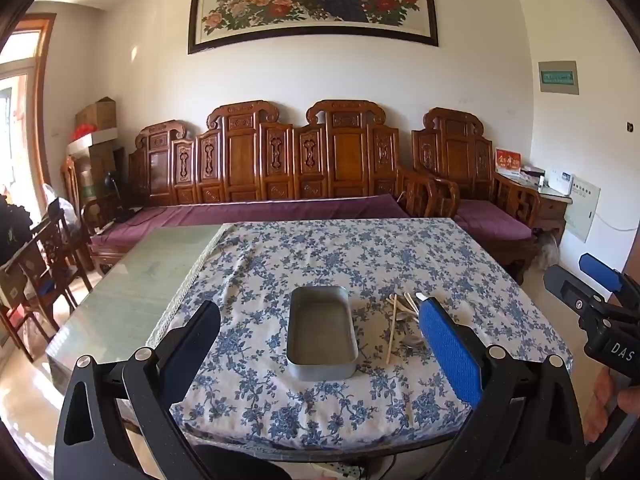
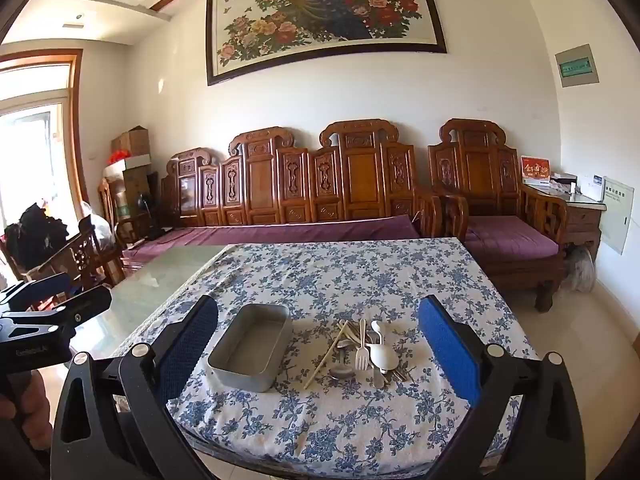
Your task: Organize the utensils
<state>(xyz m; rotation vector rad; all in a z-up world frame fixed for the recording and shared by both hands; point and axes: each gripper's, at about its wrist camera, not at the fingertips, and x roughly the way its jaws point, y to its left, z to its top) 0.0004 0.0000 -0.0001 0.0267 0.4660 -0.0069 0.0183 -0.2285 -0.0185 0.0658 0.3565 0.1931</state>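
Observation:
An empty grey metal tin [image 1: 322, 332] [image 2: 251, 346] stands on the blue-flowered tablecloth [image 1: 280, 264] [image 2: 360, 272]. To its right lies a heap of utensils [image 2: 366, 354] [image 1: 402, 320]: a white fork [image 2: 362, 350], white spoons [image 2: 382, 354], metal cutlery and wooden chopsticks [image 2: 326, 358] [image 1: 392, 330]. My left gripper [image 1: 320, 344] hangs open above the near table edge, its jaws framing the tin. My right gripper [image 2: 318, 344] is open too, framing tin and heap. Neither touches anything.
The cloth covers the right part of a glass-topped table [image 1: 152, 264] [image 2: 160, 280]. A carved wooden sofa with purple cushions [image 1: 260, 208] [image 2: 288, 232] runs behind it. Wooden chairs [image 1: 48, 264] stand at the left. The other gripper shows at each view's edge.

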